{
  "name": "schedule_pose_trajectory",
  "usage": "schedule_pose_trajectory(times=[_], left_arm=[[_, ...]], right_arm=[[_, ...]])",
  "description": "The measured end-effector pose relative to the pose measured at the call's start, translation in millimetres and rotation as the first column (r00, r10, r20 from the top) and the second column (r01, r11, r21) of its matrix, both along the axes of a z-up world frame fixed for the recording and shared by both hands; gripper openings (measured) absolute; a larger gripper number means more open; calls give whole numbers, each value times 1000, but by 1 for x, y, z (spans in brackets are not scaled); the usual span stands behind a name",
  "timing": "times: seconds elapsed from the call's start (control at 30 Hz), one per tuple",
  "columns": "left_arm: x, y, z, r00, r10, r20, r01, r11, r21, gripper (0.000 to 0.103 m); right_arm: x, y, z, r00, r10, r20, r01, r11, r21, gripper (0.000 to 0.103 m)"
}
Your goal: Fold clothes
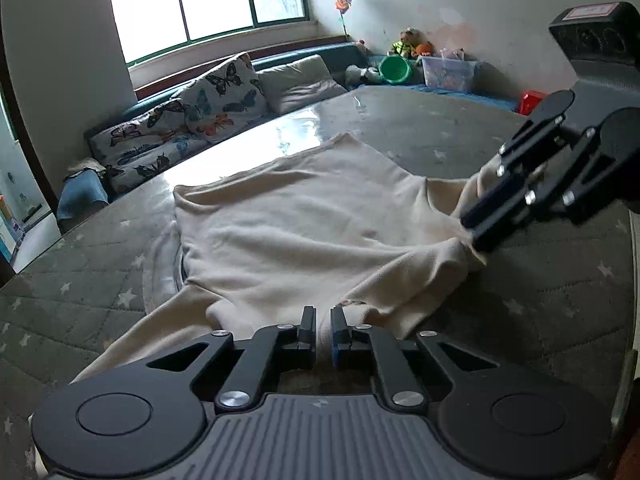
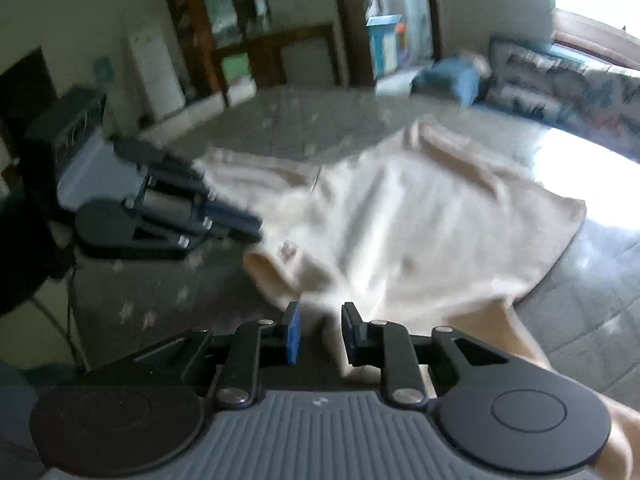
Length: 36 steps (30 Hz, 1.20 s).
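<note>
Cream garment pinched by left claw and right claw; butterfly cushions behind

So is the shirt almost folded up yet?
Not yet. The cream garment lies mostly spread flat on the grey starry mat; no neat fold shows. The left gripper pinches cloth at the near edge, and the right gripper grips a bunched corner, lifting it a little. Left to do: carry those edges across, lay them down, then fold again.
</note>
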<state>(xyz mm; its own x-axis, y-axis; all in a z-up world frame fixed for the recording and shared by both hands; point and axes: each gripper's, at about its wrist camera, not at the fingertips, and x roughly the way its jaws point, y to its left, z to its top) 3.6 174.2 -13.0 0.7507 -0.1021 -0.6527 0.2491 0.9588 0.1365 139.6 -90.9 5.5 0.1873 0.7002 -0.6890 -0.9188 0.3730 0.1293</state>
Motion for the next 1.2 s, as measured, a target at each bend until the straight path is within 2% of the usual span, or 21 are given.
schedule_pose_trajectory(times=[0.1, 0.2, 0.3, 0.4, 0.5, 0.57, 0.6, 0.67, 0.73, 0.77, 0.87, 0.93, 1.03, 1.1, 1.13, 1.2], left_arm=[[5, 1, -1, 1000, 17, -6, -17, 1000, -26, 10], [8, -5, -10, 999, 8, -31, -8, 1000, -18, 12], [6, -9, -18, 999, 4, -47, -2, 999, 48, 8], [1, -7, -22, 998, 18, -56, -12, 994, 109, 7], [-2, 4, -20, 997, 46, -59, -39, 992, 121, 7], [-3, 10, -14, 997, 53, -58, -48, 995, 92, 9], [-4, 12, -11, 997, 52, -53, -48, 996, 78, 9], [-5, 7, -3, 999, 25, -28, -24, 998, 59, 13], [-3, -5, 4, 1000, -20, -3, 20, 999, 40, 18], [-2, -12, 7, 999, -45, 9, 45, 999, 30, 22], [5, -42, 11, 988, -148, 36, 147, 989, 22, 23], [10, -61, 11, 978, -206, 41, 205, 978, 24, 23], [20, -88, 6, 959, -281, 34, 280, 959, 31, 23], [26, -98, 0, 950, -311, 19, 311, 950, 26, 23], [29, -101, -3, 947, -321, 6, 321, 947, 16, 23], [35, -105, -10, 946, -325, -22, 325, 946, 1, 23]], right_arm=[[-2, 7, 1, 994, -63, 93, 62, 998, 9, 22], [-12, 19, -13, 989, -35, 142, 39, 999, -25, 21], [-28, 33, -33, 983, 24, 181, -12, 998, -67, 21], [-48, 35, -46, 977, 64, 204, -45, 994, -96, 22], [-52, 18, -36, 987, 15, 161, -12, 1000, -21, 23], [-43, -4, -24, 992, -71, 109, 65, 997, 52, 23], [-39, -17, -19, 985, -126, 114, 119, 991, 69, 23], [-27, -47, -11, 962, -247, 114, 238, 967, 87, 23], [-10, -78, -8, 921, -376, 99, 369, 926, 84, 23], [-2, -90, -8, 896, -433, 95, 427, 901, 77, 23], [32, -132, -13, 799, -600, 30, 598, 799, 68, 24], [50, -151, -17, 746, -666, -2, 665, 745, 57, 24], [74, -167, -26, 672, -741, -1, 740, 671, 33, 25], [86, -171, -32, 647, -762, -7, 762, 647, 21, 36], [93, -171, -38, 640, -768, -6, 768, 640, 5, 37], [103, -170, -48, 647, -763, -12, 762, 647, -17, 37]])
